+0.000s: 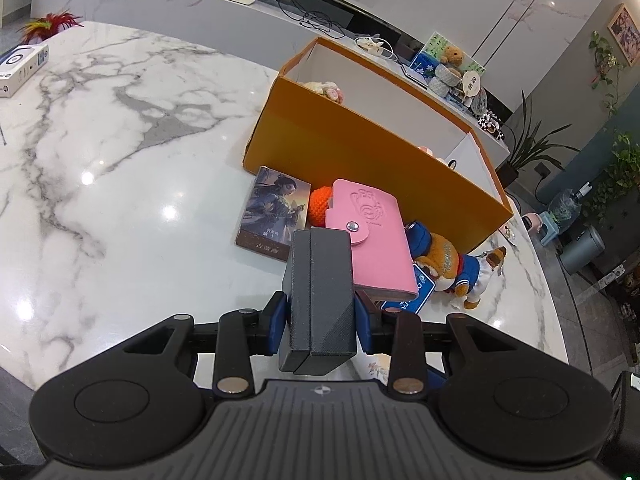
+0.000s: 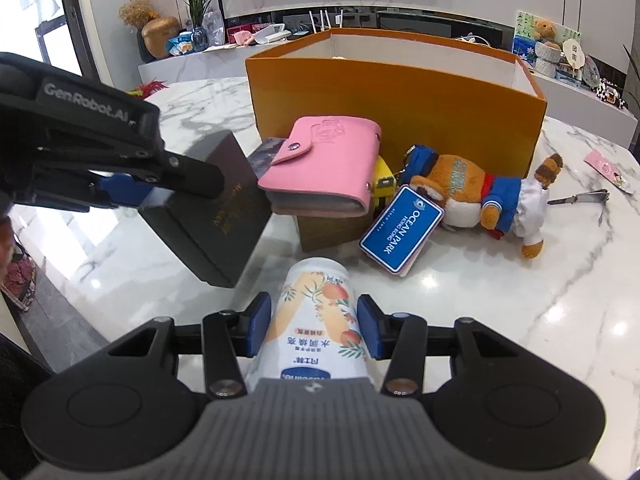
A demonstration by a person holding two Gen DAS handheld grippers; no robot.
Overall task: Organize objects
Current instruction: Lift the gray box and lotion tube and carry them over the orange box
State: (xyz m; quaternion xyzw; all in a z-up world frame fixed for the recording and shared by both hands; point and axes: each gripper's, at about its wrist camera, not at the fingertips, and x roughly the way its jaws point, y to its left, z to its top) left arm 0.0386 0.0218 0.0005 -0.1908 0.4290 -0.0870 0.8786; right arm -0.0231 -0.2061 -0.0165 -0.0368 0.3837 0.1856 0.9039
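Note:
My left gripper [image 1: 320, 312] is shut on a dark box [image 1: 320, 292], held above the marble table; the box also shows in the right wrist view [image 2: 212, 208]. My right gripper [image 2: 314, 322] is shut on a white can with peach print [image 2: 316, 320]. An open orange box [image 1: 360, 140] stands ahead, also in the right wrist view [image 2: 400, 100]. In front of it lie a pink card wallet [image 2: 324, 164], a picture card box [image 1: 276, 212], an orange knitted ball [image 1: 320, 206] and a plush fox in blue [image 2: 480, 196] with a blue tag [image 2: 402, 228].
A brown box [image 2: 332, 226] sits under the wallet beside a yellow toy [image 2: 384, 178]. Nail clippers [image 2: 580, 198] and a pink packet [image 2: 608, 170] lie at the right. A white carton [image 1: 22, 66] lies far left. A counter [image 1: 240, 4] runs behind.

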